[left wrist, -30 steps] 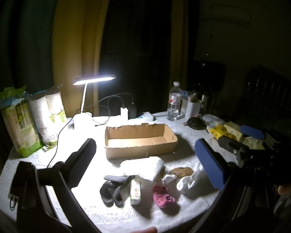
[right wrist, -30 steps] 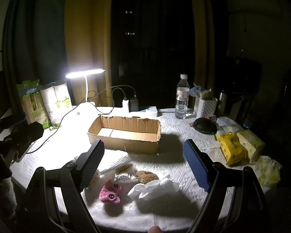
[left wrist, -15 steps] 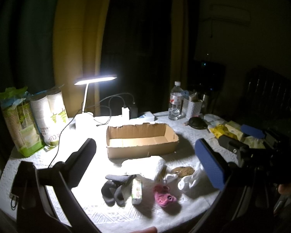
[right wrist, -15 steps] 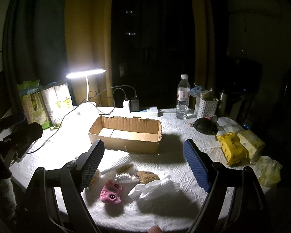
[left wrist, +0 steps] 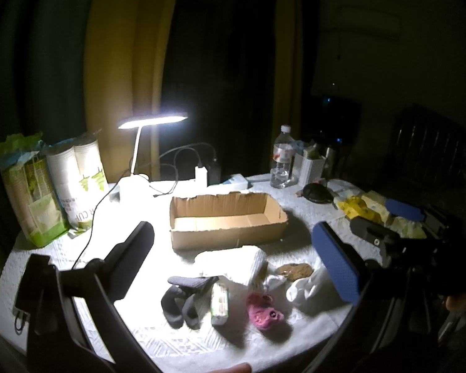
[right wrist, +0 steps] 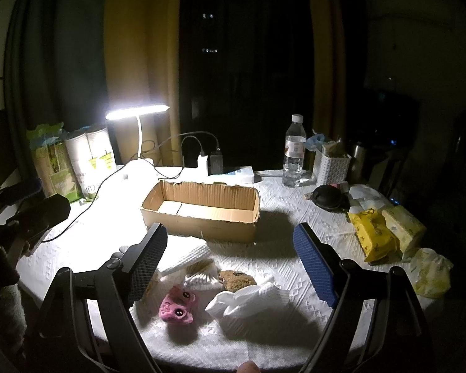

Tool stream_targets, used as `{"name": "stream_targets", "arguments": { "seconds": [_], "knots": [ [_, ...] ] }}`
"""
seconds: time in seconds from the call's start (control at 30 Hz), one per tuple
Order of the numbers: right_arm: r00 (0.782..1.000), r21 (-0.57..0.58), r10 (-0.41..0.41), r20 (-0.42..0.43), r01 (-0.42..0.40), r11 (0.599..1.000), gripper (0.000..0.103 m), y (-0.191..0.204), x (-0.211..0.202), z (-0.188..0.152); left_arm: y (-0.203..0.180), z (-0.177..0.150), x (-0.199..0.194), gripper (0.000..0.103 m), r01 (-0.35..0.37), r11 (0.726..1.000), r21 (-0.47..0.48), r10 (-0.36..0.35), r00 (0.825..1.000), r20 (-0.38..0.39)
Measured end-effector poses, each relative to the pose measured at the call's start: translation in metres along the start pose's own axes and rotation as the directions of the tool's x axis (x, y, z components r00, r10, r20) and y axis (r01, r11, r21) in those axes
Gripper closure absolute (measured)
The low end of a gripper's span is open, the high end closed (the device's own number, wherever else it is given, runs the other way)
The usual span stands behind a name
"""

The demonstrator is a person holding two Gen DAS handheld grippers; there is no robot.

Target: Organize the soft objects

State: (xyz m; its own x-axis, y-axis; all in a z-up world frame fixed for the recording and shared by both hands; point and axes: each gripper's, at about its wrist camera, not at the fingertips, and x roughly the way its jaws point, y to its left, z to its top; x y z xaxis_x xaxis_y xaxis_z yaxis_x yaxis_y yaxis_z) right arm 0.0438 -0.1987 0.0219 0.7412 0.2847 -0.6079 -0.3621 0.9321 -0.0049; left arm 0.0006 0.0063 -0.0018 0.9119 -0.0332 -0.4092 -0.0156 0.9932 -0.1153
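An open cardboard box (left wrist: pixel 226 220) (right wrist: pixel 202 208) stands mid-table. In front of it lie a folded white towel (left wrist: pixel 233 262) (right wrist: pixel 183 253), dark grey socks (left wrist: pixel 183 298), a small packet (left wrist: pixel 219 303), a pink plush toy (left wrist: pixel 264 309) (right wrist: pixel 175 306), a brown pad (left wrist: pixel 295 270) (right wrist: pixel 236 279) and a crumpled white cloth (left wrist: pixel 307 289) (right wrist: pixel 248 303). My left gripper (left wrist: pixel 233 267) is open and empty, above the towel and socks. My right gripper (right wrist: pixel 230 267) is open and empty, above the plush and cloth.
A lit desk lamp (left wrist: pixel 152 121) and cables stand behind the box. Paper cup sleeves and a green bag (left wrist: pixel 31 199) are at the left. A water bottle (right wrist: pixel 293 155), white basket (right wrist: pixel 331 164), black pouch (right wrist: pixel 327 200) and yellow packs (right wrist: pixel 376 236) are at the right.
Both grippers have drifted only slightly; the table scene sits a little lower and farther in the left wrist view. Nothing was taken hold of or moved.
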Motion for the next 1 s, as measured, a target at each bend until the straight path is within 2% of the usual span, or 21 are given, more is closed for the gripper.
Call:
{"name": "stream_targets", "arguments": {
  "seconds": [0.3, 0.57, 0.7, 1.0],
  "knots": [
    [1.000, 0.020, 0.010, -0.022, -0.009, 1.000, 0.017, -0.002, 0.018, -0.007, -0.001, -0.006, 0.019, 0.001, 0.009, 1.000, 0.002, -0.009, 1.000, -0.025],
    [0.996, 0.043, -0.021, -0.082, 0.024, 0.999, 0.017, -0.025, 0.046, -0.023, 0.007, -0.023, 0.055, 0.001, 0.004, 1.000, -0.006, -0.004, 0.994, -0.110],
    [0.990, 0.073, -0.035, -0.134, 0.045, 0.996, 0.017, -0.043, 0.062, -0.042, 0.009, -0.037, 0.074, 0.001, -0.001, 1.000, 0.002, 0.002, 0.986, -0.164],
    [0.961, 0.071, -0.023, -0.274, 0.044, 0.997, 0.017, -0.052, 0.100, -0.084, 0.008, -0.070, 0.113, 0.001, -0.004, 1.000, 0.010, 0.007, 0.955, -0.296]
  ]
}}
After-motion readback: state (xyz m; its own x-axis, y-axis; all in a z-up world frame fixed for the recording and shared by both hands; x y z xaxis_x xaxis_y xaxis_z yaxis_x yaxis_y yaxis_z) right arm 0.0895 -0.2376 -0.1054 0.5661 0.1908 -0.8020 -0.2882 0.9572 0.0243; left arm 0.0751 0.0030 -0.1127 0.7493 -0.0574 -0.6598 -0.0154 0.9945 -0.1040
